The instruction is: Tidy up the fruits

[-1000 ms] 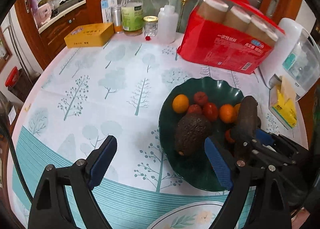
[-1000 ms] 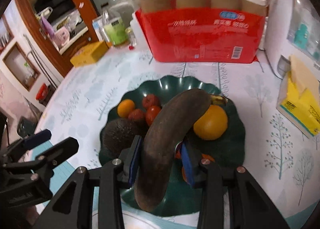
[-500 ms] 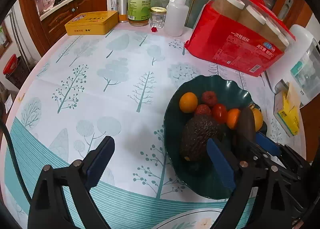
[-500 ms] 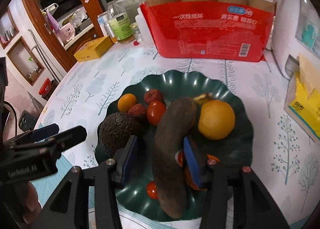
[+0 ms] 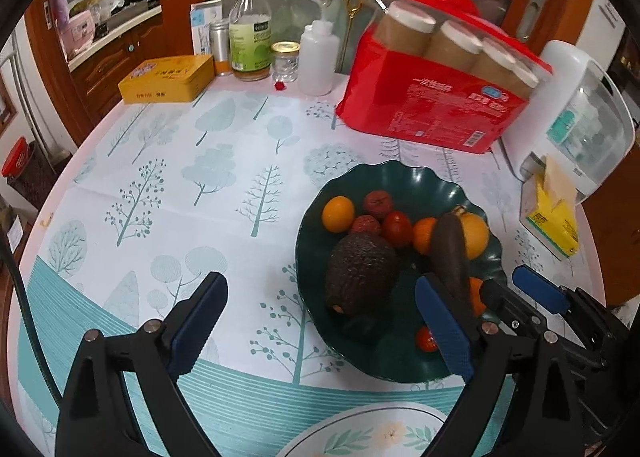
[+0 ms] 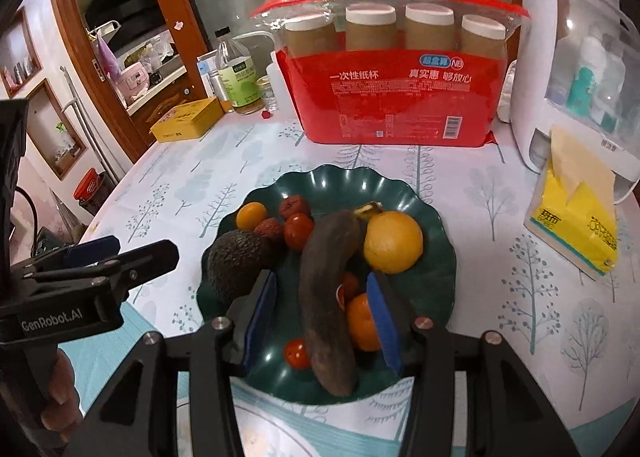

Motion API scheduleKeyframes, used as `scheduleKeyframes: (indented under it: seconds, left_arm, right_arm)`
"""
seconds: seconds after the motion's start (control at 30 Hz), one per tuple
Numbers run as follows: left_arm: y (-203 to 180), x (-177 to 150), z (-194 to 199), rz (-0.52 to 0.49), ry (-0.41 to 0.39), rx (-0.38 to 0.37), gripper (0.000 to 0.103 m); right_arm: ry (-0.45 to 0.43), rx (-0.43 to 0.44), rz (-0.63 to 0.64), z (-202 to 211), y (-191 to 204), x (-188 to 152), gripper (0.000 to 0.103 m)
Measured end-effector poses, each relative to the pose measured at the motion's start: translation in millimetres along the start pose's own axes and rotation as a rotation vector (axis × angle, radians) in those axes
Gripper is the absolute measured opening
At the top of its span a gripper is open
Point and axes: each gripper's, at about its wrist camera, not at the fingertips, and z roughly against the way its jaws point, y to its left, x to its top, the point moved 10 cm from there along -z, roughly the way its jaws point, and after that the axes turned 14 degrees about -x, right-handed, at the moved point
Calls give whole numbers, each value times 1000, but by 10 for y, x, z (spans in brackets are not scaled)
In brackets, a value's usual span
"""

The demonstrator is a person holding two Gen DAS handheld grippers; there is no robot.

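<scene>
On the green plate (image 6: 436, 225) the dark banana (image 6: 326, 297) lies among the other fruit, released: the right gripper (image 6: 322, 321) has just spread its jaws, which clear it. Left gripper (image 5: 320, 321) hovers wide open, empty, over the counter (image 5: 160, 161).

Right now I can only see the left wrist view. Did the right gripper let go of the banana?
Observer: Yes. The right gripper is open, its jaws have just been opening; the banana lies between the pads with a gap on each side.
Operator: Is the whole banana on the plate?
Observer: Yes, its dark end stops just inside the plate, at the near rim.
Operator: What's holding the left gripper?
Observer: A hand, wrapped around its handle.
</scene>
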Motion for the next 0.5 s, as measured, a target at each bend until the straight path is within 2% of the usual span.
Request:
scheduleKeyframes:
  seconds: [0.23, 0.5]
  left_arm:
    - [-139, -115, 264, -39, -18, -16, 94]
    - [-260, -442, 702, -102, -34, -8, 94]
  right_arm:
    - [-10, -13, -16, 316, 16, -89, 48]
    - [-1, -39, -46, 725, 47, -308, 48]
